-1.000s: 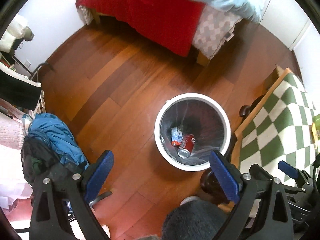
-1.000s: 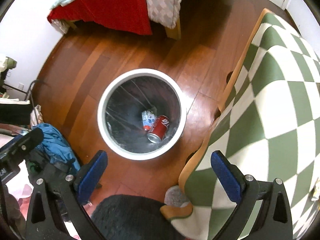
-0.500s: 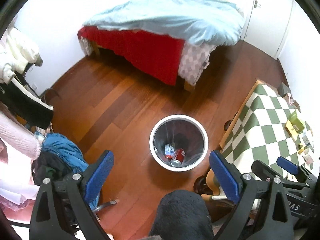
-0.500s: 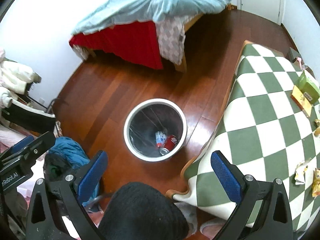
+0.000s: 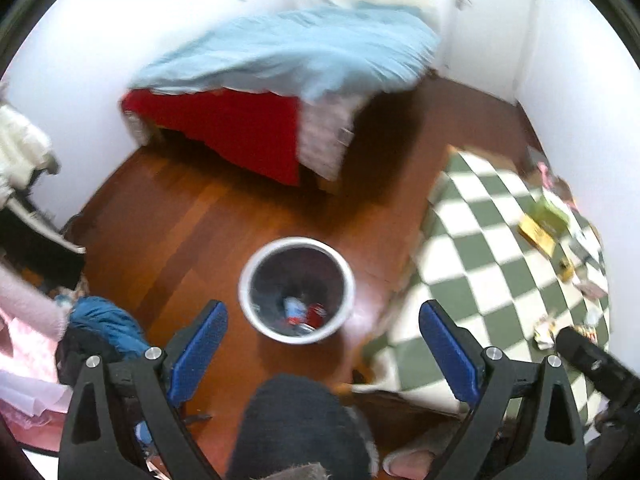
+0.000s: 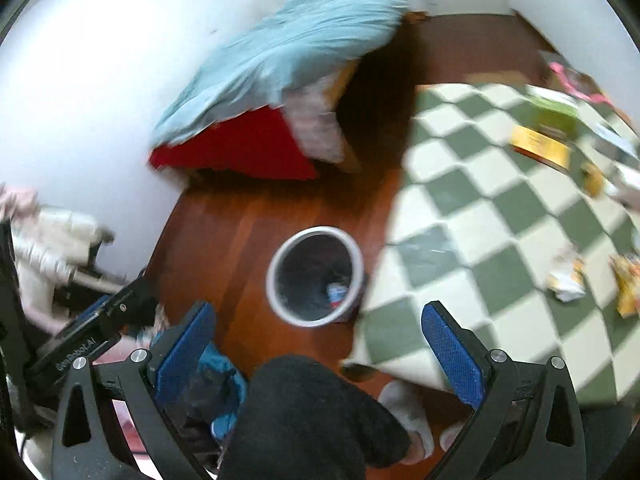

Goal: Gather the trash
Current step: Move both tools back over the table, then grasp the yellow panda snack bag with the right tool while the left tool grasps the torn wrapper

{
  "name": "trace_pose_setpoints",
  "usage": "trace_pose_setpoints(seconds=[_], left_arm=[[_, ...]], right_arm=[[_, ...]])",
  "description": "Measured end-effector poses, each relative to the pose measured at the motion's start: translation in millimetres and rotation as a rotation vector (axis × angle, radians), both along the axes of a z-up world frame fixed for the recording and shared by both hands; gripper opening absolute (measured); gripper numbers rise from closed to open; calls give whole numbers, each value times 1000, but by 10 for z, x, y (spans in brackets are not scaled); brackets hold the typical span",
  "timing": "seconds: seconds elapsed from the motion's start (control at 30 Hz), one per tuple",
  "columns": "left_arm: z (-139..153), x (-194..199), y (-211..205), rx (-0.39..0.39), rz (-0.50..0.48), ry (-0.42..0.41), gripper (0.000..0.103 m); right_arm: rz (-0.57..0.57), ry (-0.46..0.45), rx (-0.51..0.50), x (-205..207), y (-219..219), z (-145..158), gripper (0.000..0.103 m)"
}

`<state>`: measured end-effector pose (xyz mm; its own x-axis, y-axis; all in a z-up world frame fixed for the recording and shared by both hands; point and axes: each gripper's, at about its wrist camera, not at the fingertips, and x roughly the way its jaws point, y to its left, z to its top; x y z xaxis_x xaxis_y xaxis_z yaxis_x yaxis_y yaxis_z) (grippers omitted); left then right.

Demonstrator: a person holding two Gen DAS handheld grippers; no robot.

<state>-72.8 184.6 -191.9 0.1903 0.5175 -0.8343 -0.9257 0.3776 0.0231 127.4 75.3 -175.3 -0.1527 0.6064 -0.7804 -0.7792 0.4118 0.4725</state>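
A white round bin (image 5: 297, 245) stands on the wooden floor, seen from high above; a red can (image 5: 316, 313) and a small carton (image 5: 294, 306) lie inside. It also shows in the right wrist view (image 6: 316, 236). My left gripper (image 5: 322, 340) is open and empty above it. My right gripper (image 6: 318, 344) is open and empty too. Crumpled wrappers (image 6: 566, 274) and a yellow wrapper (image 6: 626, 284) lie on the green-and-white checked table (image 6: 480, 216); the crumpled wrappers also show in the left wrist view (image 5: 544, 330).
A bed with a blue duvet (image 5: 296, 52) and red cover stands at the back. Yellow and green boxes (image 6: 540, 144) lie far on the table. Blue clothes (image 5: 104, 320) are piled at left. A dark-clad knee (image 5: 296, 428) fills the bottom.
Both grippers have risen away from the bin and swung right; the bin looks smaller and more of the table with its wrappers is in view. Both stay open.
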Motion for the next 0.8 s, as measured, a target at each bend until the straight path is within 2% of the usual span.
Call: trace_pose_setpoints(seconds=[0.2,0.33,0.4,0.5,0.57,0.73,0.77,0.8], left_arm=[[-574,1043,-115,-84,-137,57,97],[-1019,1721,-157,-150,-261,127,98],[-1205,1936,-150,-195,-303,146,101],[-1436,2188,-140,-240,-338,184,102],[-1542,2305,-139,-242,-346,216,102],[-1662,2482,-189,-266,-348,246,102],[-1657,2520,-230,-273,-356,239,102],[-1641,2558,-277,-277,-368,234,102]], right_arm=[[-252,1,-111,959,-638,-325,103],[-417,-57,-250,1675,-1074,-672,103],[-455,-89,-319,1977,-1230,-846,103],[-462,-113,-398,2330,-1342,-1074,102],[-453,-128,-439,2537,-1363,-1209,95],[-410,-169,-495,2775,-1261,-1484,89],[-398,-192,-506,2796,-1230,-1532,71],[-388,-188,-498,2806,-1212,-1578,59]])
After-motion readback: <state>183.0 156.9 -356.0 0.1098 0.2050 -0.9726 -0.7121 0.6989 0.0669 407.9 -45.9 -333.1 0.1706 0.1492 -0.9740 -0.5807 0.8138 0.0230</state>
